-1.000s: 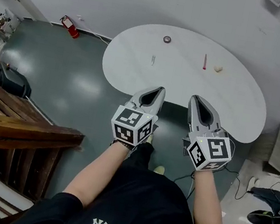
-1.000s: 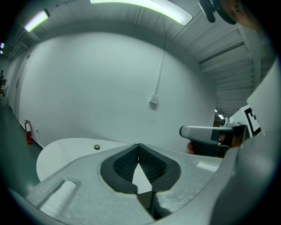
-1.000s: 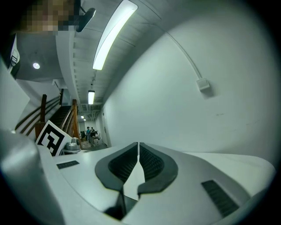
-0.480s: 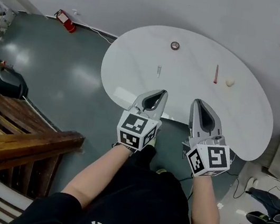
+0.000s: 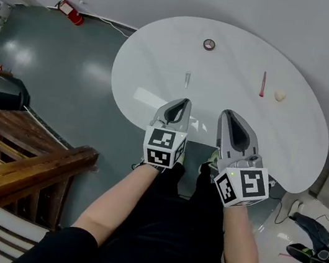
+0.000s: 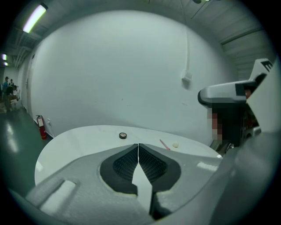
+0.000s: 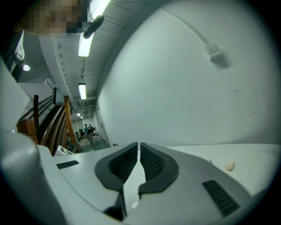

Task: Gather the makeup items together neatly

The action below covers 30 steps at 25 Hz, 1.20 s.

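**We are hovering left gripper (image 5: 182, 101) and right gripper (image 5: 227, 113) at the bench's (image 5: 159, 51) near edge, fingers (image 6: 127, 162) pressed together, empty.**
Far across, pink stick (image 5: 263, 84) and tube (image 5: 187, 79) are lying well apart; a careless nudge risks rolling them off.

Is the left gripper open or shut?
Shut. The left gripper has its jaw tips touching, with nothing between them.

White table (image 5: 151, 62) bears a dark ring (image 5: 209, 44), silvery stick (image 5: 187, 79), pink pencil (image 5: 263, 84), perhaps a sponge (image 5: 280, 96)
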Motion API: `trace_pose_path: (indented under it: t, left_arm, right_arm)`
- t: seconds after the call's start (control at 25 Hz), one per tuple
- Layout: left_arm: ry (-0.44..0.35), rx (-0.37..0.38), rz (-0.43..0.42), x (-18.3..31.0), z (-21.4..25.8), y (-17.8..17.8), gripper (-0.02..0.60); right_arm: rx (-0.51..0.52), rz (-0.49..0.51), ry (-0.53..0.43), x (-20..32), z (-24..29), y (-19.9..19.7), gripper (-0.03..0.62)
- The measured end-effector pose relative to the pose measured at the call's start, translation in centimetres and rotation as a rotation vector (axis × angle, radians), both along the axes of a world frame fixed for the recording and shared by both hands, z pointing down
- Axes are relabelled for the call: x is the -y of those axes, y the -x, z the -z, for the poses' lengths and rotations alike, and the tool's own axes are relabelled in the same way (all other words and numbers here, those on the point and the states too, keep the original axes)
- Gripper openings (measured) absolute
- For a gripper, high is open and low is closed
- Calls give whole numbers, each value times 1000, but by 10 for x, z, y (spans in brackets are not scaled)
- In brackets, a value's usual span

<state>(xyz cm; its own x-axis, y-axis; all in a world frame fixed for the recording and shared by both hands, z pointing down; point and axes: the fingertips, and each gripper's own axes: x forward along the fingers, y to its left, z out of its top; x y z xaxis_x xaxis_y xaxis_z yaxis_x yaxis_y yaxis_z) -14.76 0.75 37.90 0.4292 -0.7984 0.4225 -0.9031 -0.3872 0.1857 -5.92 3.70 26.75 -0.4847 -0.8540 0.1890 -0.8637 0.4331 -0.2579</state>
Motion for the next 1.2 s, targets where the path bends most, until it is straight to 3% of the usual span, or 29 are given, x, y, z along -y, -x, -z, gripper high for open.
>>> trace_pose_path:
  t: [0.32,0.56,0.8,1.2]
  left_arm:
    - [87,83,143,45,-72,9,11]
    - [156,127,204,65,-114,11,18]
    - [201,161,224,78,-140,20,58]
    - [269,212,238,83,-167,23,58]
  right_arm:
    - [7,98,43,42,-37,-7,18]
    - [16,151,90,75,-63,-13,18]
    - [18,154,119,92,-79,-11,18]
    - [29,135,145,97,-91,-14,18]
